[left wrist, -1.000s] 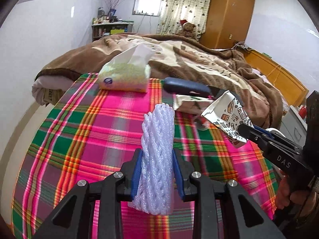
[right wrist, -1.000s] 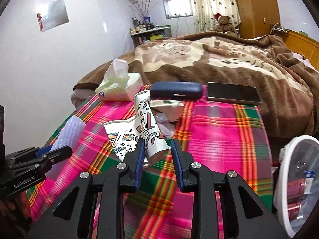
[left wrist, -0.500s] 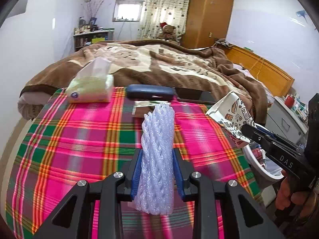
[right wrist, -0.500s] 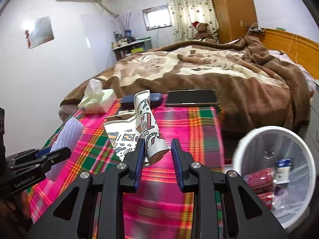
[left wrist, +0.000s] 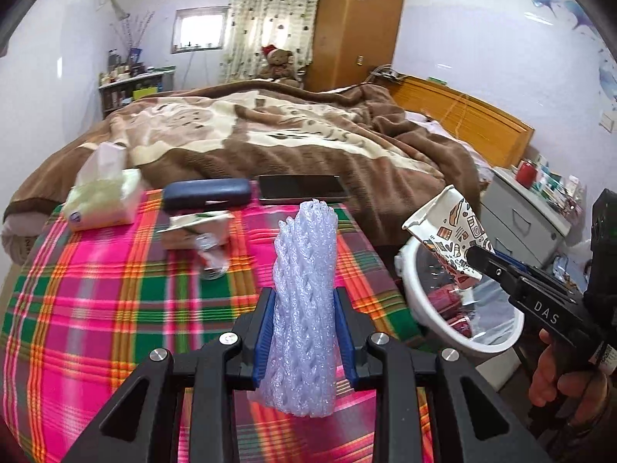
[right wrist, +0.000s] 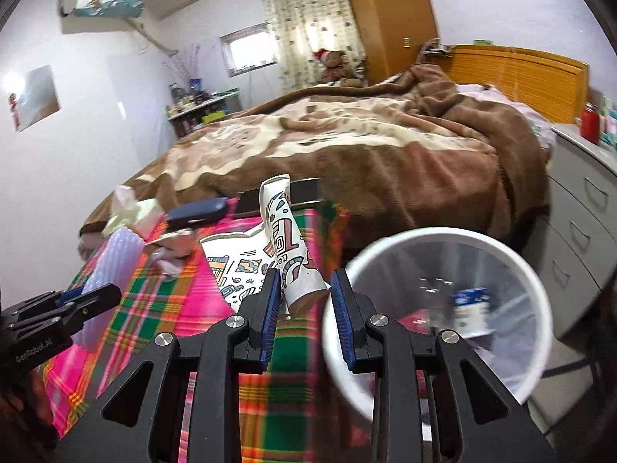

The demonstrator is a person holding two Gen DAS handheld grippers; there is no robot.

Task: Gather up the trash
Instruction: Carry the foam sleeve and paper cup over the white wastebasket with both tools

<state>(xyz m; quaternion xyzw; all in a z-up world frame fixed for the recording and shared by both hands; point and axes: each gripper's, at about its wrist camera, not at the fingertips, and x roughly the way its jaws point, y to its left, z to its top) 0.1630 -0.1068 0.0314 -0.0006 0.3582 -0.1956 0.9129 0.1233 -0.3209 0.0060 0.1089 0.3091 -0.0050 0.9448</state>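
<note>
My left gripper (left wrist: 304,324) is shut on a white foam net sleeve (left wrist: 304,293), held upright over the plaid table (left wrist: 96,308). My right gripper (right wrist: 304,308) is shut on a crushed patterned paper cup (right wrist: 287,247), beside the rim of a white trash bin (right wrist: 439,308). In the left wrist view the cup (left wrist: 447,231) hangs over the bin (left wrist: 459,308), off the table's right edge. The sleeve also shows in the right wrist view (right wrist: 115,266). A crumpled wrapper and small carton (left wrist: 200,231) lie on the table.
A tissue pack (left wrist: 100,200), a dark glasses case (left wrist: 206,196) and a phone (left wrist: 300,188) lie along the table's far edge. A bed with a brown blanket (left wrist: 289,135) is behind. A grey drawer unit (left wrist: 528,220) stands right of the bin, which holds some trash.
Both grippers have swung right with their loads. The right gripper with the cup has left the table and now sits over the bin. The bin has come into full view.
</note>
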